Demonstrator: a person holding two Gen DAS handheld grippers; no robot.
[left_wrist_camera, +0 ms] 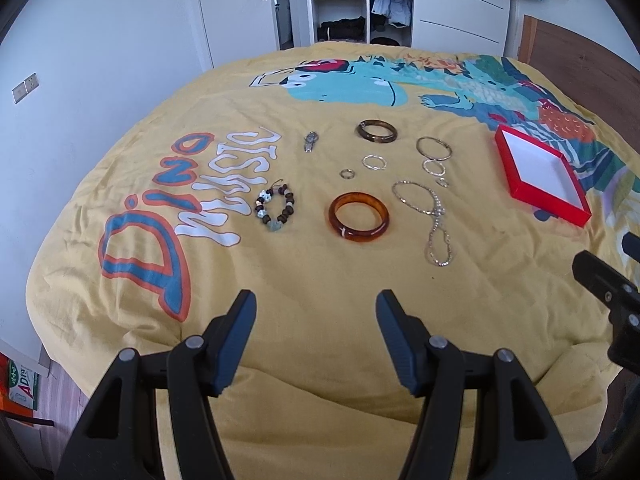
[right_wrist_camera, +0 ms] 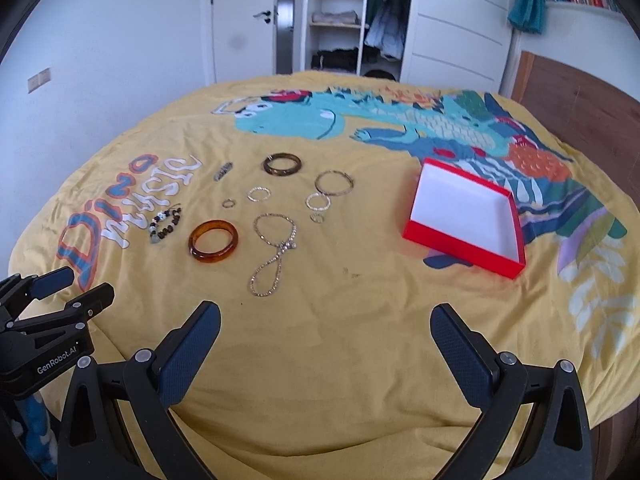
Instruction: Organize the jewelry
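While both claws hang low over the near edge of the bed, nothing is picked up yet: the left claw [left_wrist_camera: 316,300] has its jaws apart and empty, and the right claw [right_wrist_camera: 326,314] is spread even wider, also holding nothing. That reads like a ready stance, both tools lined up facing the spread before a first grab.

And what a spread on the yellow dinosaur bedspread [right_wrist_camera: 360,360]! The jewelry sits laid out flat, piece by piece, none overlapping much, which makes each one easy to single out. Nearest the left claw is the amber bangle [left_wrist_camera: 359,218], with the beaded bracelet [left_wrist_camera: 275,209] to its left and the rhinestone necklace [left_wrist_camera: 430,216] looped to its right. Farther back lie a dark tortoiseshell bangle [left_wrist_camera: 376,131], a thin metal bangle [left_wrist_camera: 434,149], two small sparkly hoops [left_wrist_camera: 374,162] [left_wrist_camera: 434,167], a small ring [left_wrist_camera: 347,174] and a watch-like trinket [left_wrist_camera: 310,141] I can't identify for sure.

The red box [right_wrist_camera: 466,216] waits open and empty, white inside, off to the right and well apart from the pieces, closest to the right claw's side. My guess is it is the destination.

Obstacles? Hardly any. The lane to the necklace looks open; the soft, wrinkled cover may let thin pieces sink in, making the pinch fiddly. The wardrobe [right_wrist_camera: 340,16] and door [right_wrist_camera: 244,20] stand far behind.
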